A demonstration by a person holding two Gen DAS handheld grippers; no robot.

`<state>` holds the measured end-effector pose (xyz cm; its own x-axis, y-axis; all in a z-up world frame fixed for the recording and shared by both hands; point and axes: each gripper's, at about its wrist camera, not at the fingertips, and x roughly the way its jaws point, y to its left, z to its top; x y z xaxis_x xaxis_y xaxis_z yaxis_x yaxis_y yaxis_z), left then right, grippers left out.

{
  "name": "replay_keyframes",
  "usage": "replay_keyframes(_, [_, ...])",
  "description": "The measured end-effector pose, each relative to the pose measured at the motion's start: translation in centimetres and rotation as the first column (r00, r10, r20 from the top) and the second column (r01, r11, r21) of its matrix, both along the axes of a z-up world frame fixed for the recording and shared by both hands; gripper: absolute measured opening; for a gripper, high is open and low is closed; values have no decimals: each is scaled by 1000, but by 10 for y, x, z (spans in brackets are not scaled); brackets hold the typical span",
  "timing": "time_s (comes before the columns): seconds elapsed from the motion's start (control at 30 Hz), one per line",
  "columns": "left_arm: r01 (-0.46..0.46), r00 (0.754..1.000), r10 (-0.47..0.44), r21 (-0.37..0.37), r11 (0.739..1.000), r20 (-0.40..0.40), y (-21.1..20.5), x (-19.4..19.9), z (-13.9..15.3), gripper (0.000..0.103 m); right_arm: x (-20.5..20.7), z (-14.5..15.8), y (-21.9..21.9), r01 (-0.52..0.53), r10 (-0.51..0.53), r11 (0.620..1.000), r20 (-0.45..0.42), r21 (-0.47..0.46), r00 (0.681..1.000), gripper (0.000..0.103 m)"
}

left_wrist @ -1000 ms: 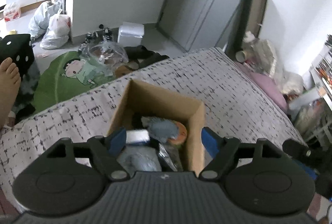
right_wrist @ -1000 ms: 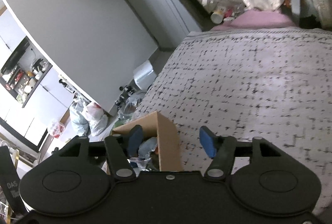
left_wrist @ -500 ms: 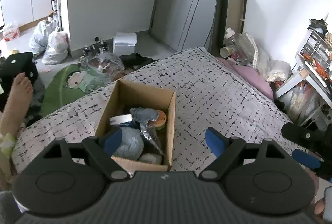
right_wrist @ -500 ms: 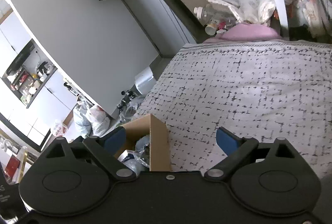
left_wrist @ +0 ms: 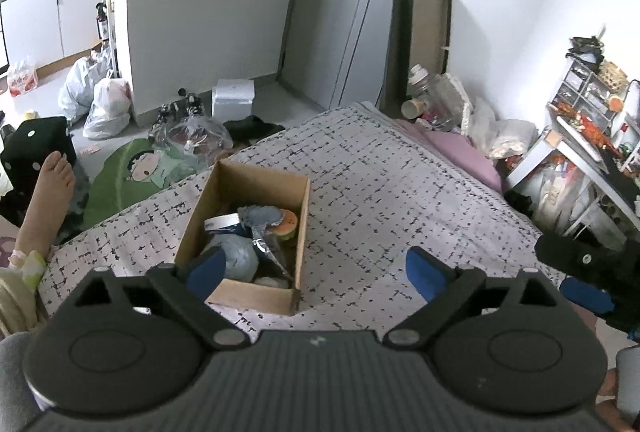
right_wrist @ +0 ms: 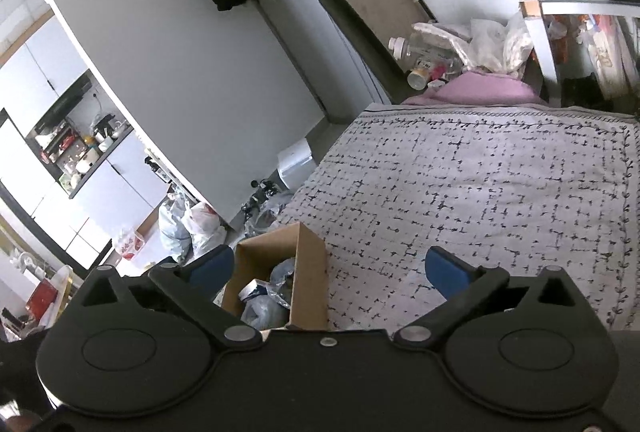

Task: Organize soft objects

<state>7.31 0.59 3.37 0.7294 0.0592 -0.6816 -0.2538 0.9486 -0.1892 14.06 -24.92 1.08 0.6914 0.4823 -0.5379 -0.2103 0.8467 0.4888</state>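
**Pulling clear of the filled box**

Left tool (left_wrist: 312,270): jaws just spread wide, empty. Cardboard box (left_wrist: 240,296) on the bed (left_wrist: 400,191), soft items (left_wrist: 240,256) inside (nothing loose visible). Right tool (right_wrist: 328,270): likewise just spread, empty. Best withdrawn without clipping the rim.

The cardboard box (left_wrist: 248,187) is brown. The bedspread (left_wrist: 384,199) is pale grey with a black dashed grid. The pillow (right_wrist: 484,91) is pink, the floor mat (left_wrist: 120,179) green.
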Motion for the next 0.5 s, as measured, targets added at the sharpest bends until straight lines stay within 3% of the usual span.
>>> replay_keyframes(0.3, [25, 1000, -25, 6, 1000, 4, -18, -25, 15, 103, -18, 9, -11, -54, 54, 998, -7, -14, 999, 103])
replay_keyframes(0.5, [21, 999, -21, 10, 1000, 25, -24, -43, 24, 103, -34, 17, -8, -82, 82, 994, 5, -73, 997, 103])
